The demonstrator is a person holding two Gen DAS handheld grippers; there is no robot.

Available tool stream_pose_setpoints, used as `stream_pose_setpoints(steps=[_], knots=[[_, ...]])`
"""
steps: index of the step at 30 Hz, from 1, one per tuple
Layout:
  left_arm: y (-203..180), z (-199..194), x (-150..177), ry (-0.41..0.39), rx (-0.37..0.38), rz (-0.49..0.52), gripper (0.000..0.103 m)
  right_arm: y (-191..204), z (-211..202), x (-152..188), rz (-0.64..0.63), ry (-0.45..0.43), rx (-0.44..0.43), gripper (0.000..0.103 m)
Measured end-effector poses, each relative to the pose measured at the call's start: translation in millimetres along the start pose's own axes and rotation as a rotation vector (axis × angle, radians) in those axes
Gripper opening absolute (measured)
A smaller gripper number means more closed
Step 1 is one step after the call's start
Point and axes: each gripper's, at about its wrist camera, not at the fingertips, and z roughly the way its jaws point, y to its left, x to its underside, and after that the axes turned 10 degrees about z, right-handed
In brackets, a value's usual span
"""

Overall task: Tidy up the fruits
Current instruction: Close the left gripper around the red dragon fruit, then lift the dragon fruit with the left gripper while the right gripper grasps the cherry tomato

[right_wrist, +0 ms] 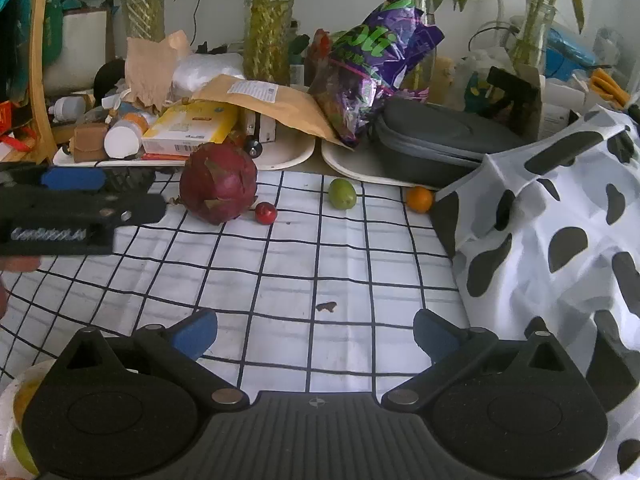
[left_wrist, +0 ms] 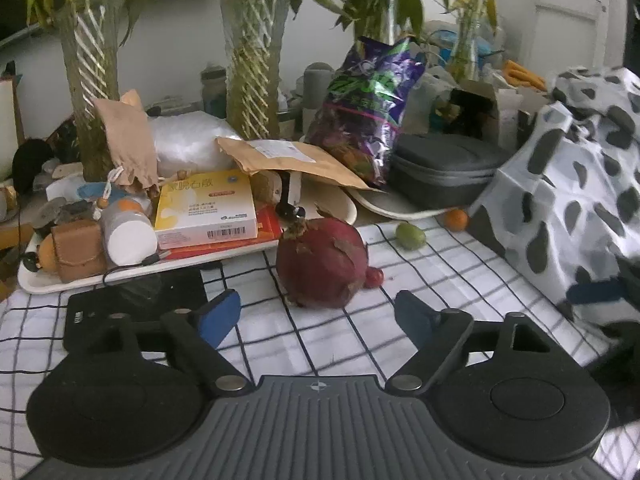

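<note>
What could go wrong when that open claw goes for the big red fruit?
The left gripper is open just short of the dragon fruit. A small red fruit sits right against it, so closing in might knock that one rolling. The dragon fruit is round and wide, so it may slip from the pads.

On the table (right_wrist: pixel 320 264), the dragon fruit (right_wrist: pixel 218 188) lies before the cluttered tray (right_wrist: pixel 280 160). To its right, in order: cherry (right_wrist: pixel 266 213), green fruit (right_wrist: pixel 342 194), orange (right_wrist: pixel 419 199), the orange just beside the draped cloth (right_wrist: pixel 540 240)
</note>
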Motion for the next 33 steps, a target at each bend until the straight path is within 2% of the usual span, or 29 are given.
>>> stream_pose_setpoints(steps=[5,12,22,26,30,33], knots=[[6,20,-6,0.002,0.024,-0.060,0.085,0,10,-3,-0.022,0.013,0.010,0.103],[21,50,-8,0.014,0.115,-0.170,0.085,-3,23,-8,-0.042,0.024,0.018,0.103],[39,88,-5,0.016,0.190,-0.319,0.085,-2,42,-16,-0.080,0.042,0.026,0.103],[46,101,-5,0.025,0.210,-0.399,0.084,-4,48,-17,-0.090,0.049,0.035,0.103],[47,108,-6,0.055,0.197,-0.408,0.084,-2,53,-17,-0.094,0.060,0.031,0.103],[49,107,-7,0.061,0.215,-0.429,0.073,1,58,-17,-0.101,0.059,0.021,0.103]])
